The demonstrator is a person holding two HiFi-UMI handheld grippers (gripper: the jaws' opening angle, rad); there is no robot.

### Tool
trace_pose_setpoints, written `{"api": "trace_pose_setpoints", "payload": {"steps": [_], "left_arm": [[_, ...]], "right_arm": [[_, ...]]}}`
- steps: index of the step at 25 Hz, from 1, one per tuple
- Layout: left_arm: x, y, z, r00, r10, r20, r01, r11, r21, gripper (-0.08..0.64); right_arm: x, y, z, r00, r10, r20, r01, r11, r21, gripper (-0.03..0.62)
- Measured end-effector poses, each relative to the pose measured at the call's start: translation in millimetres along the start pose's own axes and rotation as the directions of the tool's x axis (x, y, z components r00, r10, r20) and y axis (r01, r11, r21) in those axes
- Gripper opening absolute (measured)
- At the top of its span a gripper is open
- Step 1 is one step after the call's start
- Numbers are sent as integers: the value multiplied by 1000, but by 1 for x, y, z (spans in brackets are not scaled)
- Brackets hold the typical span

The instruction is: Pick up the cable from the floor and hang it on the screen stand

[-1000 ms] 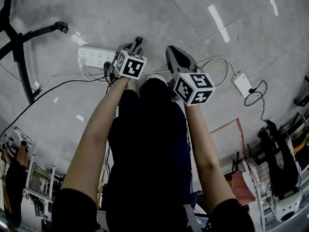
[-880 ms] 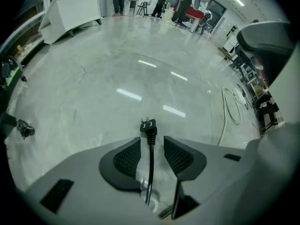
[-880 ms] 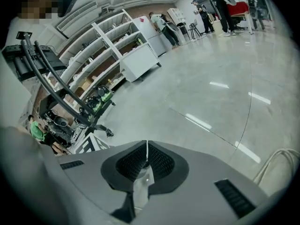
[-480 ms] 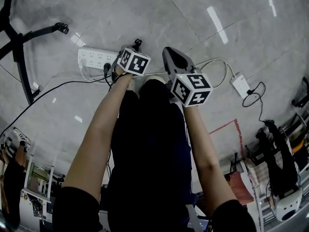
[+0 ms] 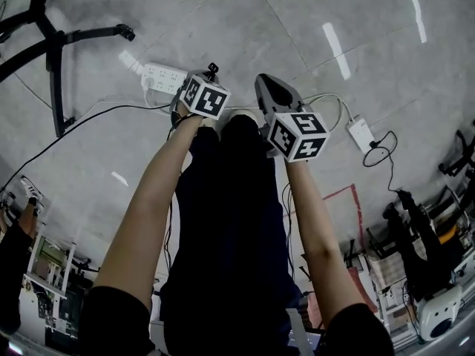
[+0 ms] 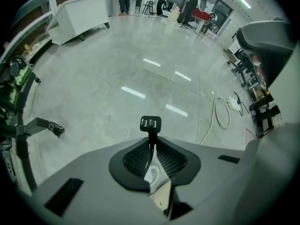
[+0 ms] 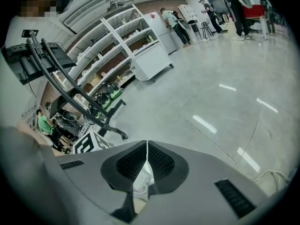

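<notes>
The black cable's plug [image 6: 150,123] sticks out past my left gripper [image 6: 151,143], whose jaws have just been closing and are shut on the cord just behind the plug. In the head view the left gripper [image 5: 210,75] hangs over the floor with the plug [image 5: 213,68] at its tip, and the rest of the black cable [image 5: 89,119] trails off to the left. Beside it, my right gripper [image 5: 267,82] is shut with nothing in it, its jaws [image 7: 146,145] meeting in a line. The black screen stand [image 5: 53,58] is at the far left, also seen in the right gripper view [image 7: 61,76].
A white power strip [image 5: 162,74] lies on the floor just left of the left gripper. A white cable loop and adapter [image 5: 360,133] lie to the right. White shelving [image 7: 117,50] and a white cabinet [image 6: 79,15] stand further off. The person's legs are below the grippers.
Both grippers have lifted away from the floor. The left jaws closed on the black cable, and its plug came up with them. The power strip and stand now sit higher in the head view.
</notes>
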State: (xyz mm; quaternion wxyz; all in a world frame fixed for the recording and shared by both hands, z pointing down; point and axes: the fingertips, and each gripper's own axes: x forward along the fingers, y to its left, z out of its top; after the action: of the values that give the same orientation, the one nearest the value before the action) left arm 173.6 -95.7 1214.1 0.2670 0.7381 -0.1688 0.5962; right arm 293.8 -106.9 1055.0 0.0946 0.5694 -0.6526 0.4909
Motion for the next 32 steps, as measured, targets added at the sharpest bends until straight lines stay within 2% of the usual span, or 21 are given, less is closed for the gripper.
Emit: {"api": "trace_pose_setpoints", "payload": {"steps": [6,12,15,22,25,29,32], "left_arm": [[-77,12,19,996,50,80,-53,998,31,51],[-158,16,34,980,73,185,-68,997,-36,49],[-197,17,41,966,93,242,-79,994,-70,49],[-299,19,50,904,151,400,-79,978,-191,48],[-342,22,56,869,188,457,-89,969,-230,48],[-399,21,67,811,226,540,-100,962,-253,48],[-441,14,72,785,229,575,-91,962,-259,48]], "right_arm": [[-28,48,35,1000,24,1,-24,999,-24,26],[-57,99,57,998,57,-24,-58,996,-66,26],[-70,124,68,996,76,-35,-79,993,-92,26],[-112,172,100,996,86,1,-86,991,-106,26],[-133,192,120,994,102,34,-97,988,-119,26],[-163,224,144,988,131,81,-117,980,-162,26],[-183,253,157,982,163,96,-140,967,-214,26]]}}
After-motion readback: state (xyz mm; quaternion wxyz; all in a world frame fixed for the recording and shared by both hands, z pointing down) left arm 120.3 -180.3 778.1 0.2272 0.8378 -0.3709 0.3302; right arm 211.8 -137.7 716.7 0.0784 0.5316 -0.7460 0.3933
